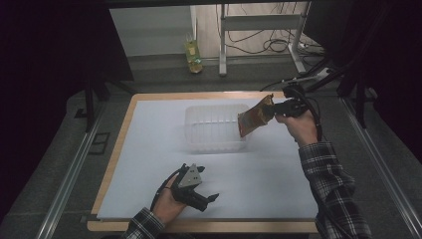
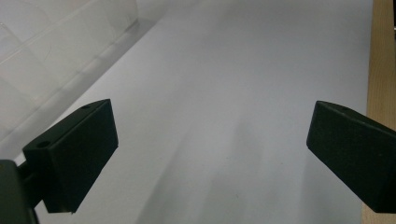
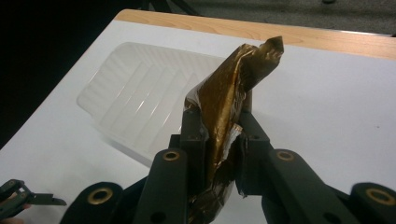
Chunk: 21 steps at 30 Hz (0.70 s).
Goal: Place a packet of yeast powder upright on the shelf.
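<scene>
Two grippers, two roles: my right gripper (image 1: 273, 110) clamps the golden snack bag (image 1: 254, 117) above the clear tray's (image 1: 214, 130) right edge, probably to drop it in, while my left gripper (image 1: 211, 198) rests open near the tabletop (image 1: 149, 149).

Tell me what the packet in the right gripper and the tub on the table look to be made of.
The packet looks like thin metallised foil or plastic film: glossy gold-brown, creased, silvery at the torn edge. The tub appears to be translucent, slightly milky moulded plastic with ribbed walls; the white sheet shows through it.
</scene>
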### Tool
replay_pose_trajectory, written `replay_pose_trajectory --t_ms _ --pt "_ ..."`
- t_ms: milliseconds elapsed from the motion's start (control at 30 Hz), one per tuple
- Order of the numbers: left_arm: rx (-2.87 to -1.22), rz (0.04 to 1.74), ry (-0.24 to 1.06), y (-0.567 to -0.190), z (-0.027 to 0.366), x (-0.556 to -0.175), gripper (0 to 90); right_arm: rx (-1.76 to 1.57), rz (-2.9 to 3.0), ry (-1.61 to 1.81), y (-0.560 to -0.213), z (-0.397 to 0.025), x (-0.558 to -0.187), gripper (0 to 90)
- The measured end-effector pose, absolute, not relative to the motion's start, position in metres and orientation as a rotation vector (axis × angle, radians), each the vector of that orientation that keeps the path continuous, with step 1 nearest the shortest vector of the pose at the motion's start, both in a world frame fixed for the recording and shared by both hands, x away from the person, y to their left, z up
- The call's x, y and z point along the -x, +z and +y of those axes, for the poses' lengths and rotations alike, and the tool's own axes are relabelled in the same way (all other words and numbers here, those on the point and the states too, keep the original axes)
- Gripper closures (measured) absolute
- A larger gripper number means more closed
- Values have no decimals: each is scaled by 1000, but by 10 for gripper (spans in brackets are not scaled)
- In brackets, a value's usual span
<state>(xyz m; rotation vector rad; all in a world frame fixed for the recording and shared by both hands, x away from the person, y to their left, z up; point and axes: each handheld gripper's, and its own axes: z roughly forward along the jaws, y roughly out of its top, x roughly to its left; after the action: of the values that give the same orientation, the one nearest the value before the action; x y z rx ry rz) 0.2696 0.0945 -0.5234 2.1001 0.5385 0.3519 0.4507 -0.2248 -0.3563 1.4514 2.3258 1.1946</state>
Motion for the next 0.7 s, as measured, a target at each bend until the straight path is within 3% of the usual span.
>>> replay_pose_trajectory --t_ms 700 --pt "-2108 538 351 -524 94 -270 20 -1497 2333 1203 -380 -200 -476 747"
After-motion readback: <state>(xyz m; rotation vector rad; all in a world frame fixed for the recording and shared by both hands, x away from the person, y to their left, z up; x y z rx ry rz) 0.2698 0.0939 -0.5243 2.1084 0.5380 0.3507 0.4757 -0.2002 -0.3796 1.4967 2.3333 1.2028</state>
